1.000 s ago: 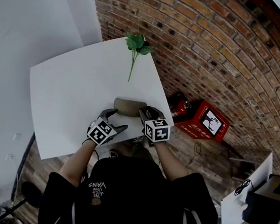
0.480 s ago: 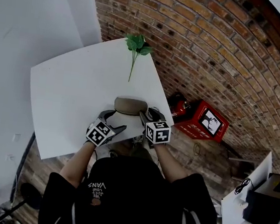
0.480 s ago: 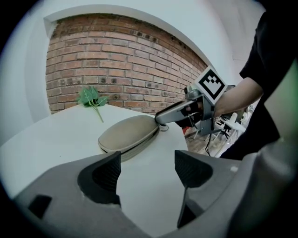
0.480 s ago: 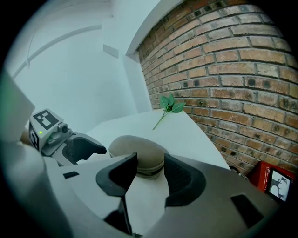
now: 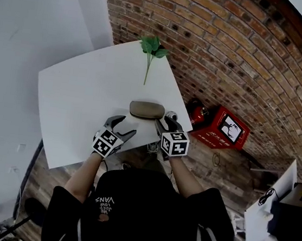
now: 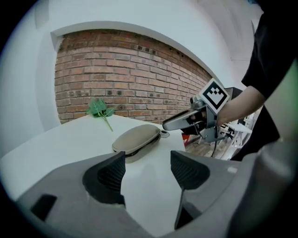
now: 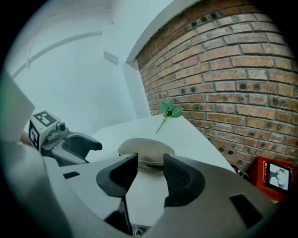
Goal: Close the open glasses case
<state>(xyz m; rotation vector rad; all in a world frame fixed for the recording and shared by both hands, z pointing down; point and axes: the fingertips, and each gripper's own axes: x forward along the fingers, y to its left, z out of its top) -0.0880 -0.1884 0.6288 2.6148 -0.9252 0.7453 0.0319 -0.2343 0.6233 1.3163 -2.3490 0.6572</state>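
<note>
The left gripper [image 6: 146, 174] had its jaws apart and drawing closer together, with only bare white worktop [image 5: 82, 98] between the ribbed pads and nothing touched. The right gripper [image 7: 150, 174] likewise had a gap between its pads, narrower and also closing, and it gripped nothing. The glasses case [image 7: 145, 151] lay just beyond its tips rather than between them. From the head view, both grippers sat at the near edge of the worktop, the left one near and left of the case and well short of it. The right one was at the case's right end, close beside it. The tan case lay flat and lengthwise across the near right part of the worktop with its lid down. The two gripper views showed what the head view could not: a thin dark slit running along the seam under the lid. The left gripper view alone showed the right gripper side-on, its tip hovering near the case's right end above a small round grey piece [image 6: 164, 134]. It could not be told whether that piece touched the case. The right gripper view in turn caught the left gripper at the near left, clear of the case. A green leafy sprig [image 5: 152, 49] lay at the far corner of the worktop, well apart from the case. Only the head view showed the person's dark shirt [image 5: 145, 209] below the grippers. A brick wall [image 5: 230, 50] stood to the right and far side, with a red box [image 5: 222, 128] on the floor at its foot.
</note>
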